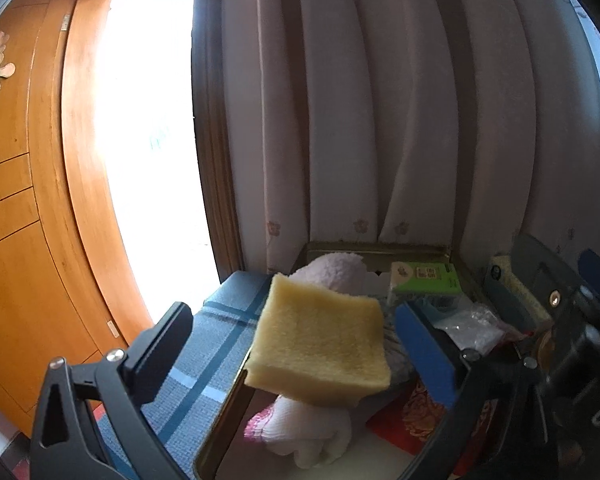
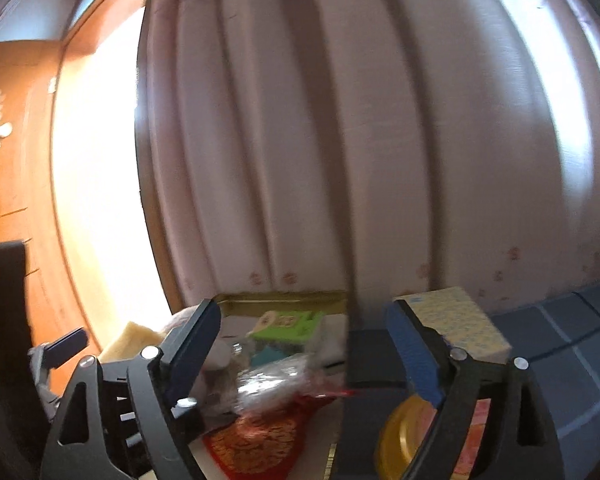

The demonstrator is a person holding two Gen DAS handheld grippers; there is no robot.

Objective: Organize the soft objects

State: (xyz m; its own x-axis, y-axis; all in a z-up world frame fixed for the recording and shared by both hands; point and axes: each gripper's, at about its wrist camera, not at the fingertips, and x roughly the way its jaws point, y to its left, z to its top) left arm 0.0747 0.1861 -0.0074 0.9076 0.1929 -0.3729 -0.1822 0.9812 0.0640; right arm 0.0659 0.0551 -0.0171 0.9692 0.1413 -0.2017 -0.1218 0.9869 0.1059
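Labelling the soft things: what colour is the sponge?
Pale yellow sponge, clearest in the left wrist view.

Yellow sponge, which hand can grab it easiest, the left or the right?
Left. The yellow sponge sits straight ahead between the left gripper's open jaws. For the right gripper, also open, the sponge lies off to its left side, so that hand would probably have to shift sideways first.
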